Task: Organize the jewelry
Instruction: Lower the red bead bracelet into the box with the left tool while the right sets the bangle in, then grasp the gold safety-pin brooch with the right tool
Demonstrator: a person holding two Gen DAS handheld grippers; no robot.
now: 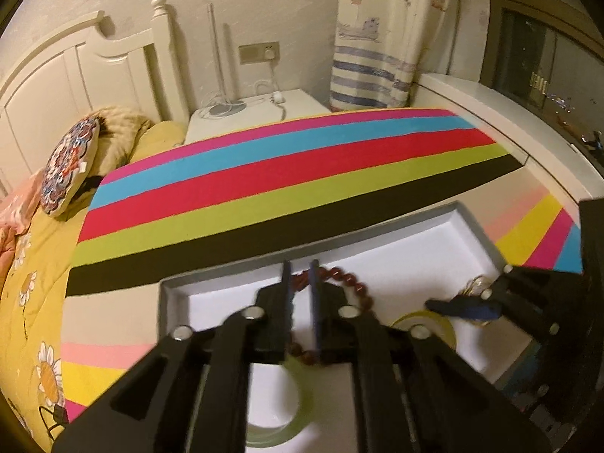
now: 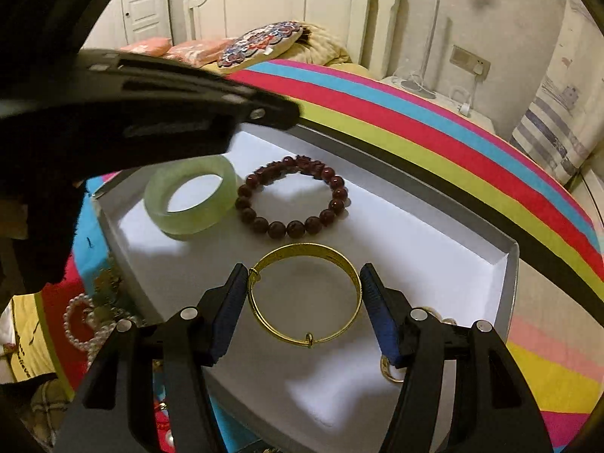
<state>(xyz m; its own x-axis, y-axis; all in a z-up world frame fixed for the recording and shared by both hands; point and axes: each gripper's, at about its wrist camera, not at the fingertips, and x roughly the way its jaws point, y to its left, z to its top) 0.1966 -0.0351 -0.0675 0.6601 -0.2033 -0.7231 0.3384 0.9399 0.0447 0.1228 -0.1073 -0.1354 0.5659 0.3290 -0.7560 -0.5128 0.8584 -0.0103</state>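
- A shallow grey tray with a white floor (image 2: 453, 256) is lying on a striped cloth (image 2: 434, 139) of pink, blue, red, lime and black bands, and three bracelets are resting inside it.
- A pale green jade bangle (image 2: 188, 204) is sitting flat toward the tray's left side, just beside a dark red bead bracelet (image 2: 292, 196), which is lying in a loose ring near the far wall.
- A thin gold bangle (image 2: 304, 294) is lying flat on the tray floor, nearer the camera than the beads.
- The right gripper (image 2: 304, 302) is sitting with its blue-padded fingers spread wide, one on each side of the gold bangle; whether the pads are touching the metal cannot be told.
- The left gripper (image 1: 301, 302) is hovering over the tray with its fingers drawn close together, a narrow gap showing between them; the red beads are showing through that gap, below the tips rather than pinched.
- In the left wrist view the jade bangle (image 1: 298, 415) is showing under the gripper's frame, and the right gripper (image 1: 464, 307) is appearing at the right edge of the tray.
- A pearl bracelet (image 2: 81, 324) and a tangle of gold-coloured pieces (image 2: 109, 283) are lying outside the tray, beside its left wall.
- A white headboard (image 2: 290, 3) and a patterned round cushion (image 2: 264, 43) are standing beyond the cloth.
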